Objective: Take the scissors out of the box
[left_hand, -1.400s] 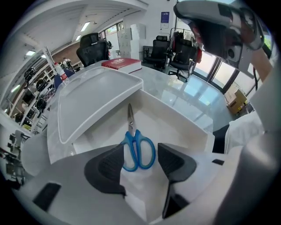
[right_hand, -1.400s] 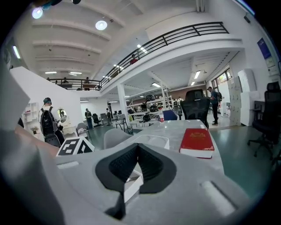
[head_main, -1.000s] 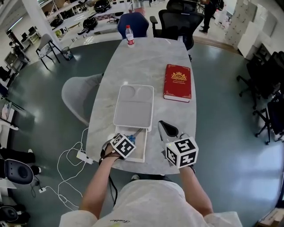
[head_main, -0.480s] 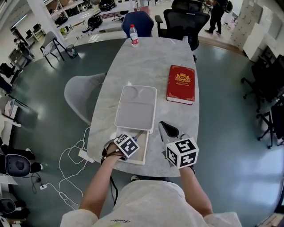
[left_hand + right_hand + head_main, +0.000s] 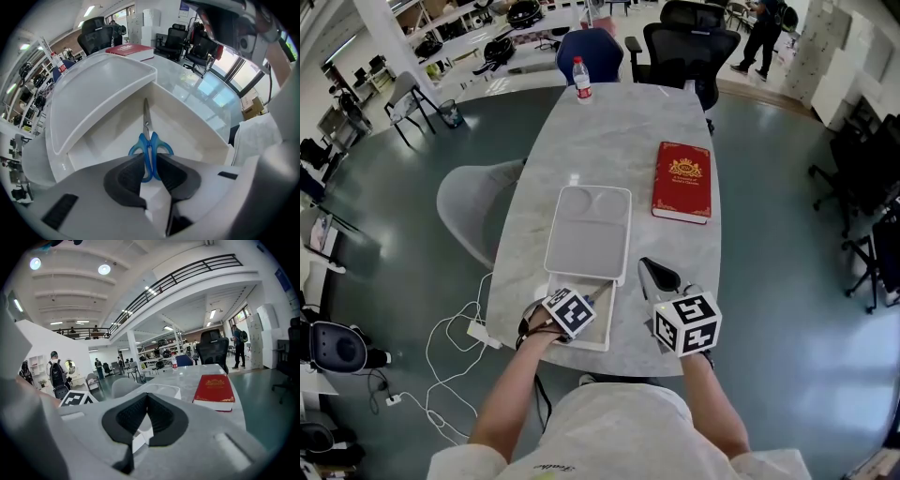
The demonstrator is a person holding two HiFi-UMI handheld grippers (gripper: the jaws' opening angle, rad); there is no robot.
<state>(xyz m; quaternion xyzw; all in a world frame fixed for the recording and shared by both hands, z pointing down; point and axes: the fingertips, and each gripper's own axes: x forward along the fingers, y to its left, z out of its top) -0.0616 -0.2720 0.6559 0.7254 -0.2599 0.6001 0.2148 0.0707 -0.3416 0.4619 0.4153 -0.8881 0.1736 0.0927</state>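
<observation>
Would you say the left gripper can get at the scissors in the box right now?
Likely yes: the lid sits slid back off this end of the box, and the left gripper has just been closing its jaws on the scissors.

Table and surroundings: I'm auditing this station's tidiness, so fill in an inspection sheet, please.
Surface: pale marble-look table, mostly bare.
Job's things: blue-handled scissors lie in the white box; lid over its far end.
Clutter: red book, water bottle.
Grippers: left gripper has just been closing, pads on the scissors' handles; right gripper shut, empty.
Cables: white cables and power strip on the floor.
Surroundings: office chairs, other desks.
</observation>
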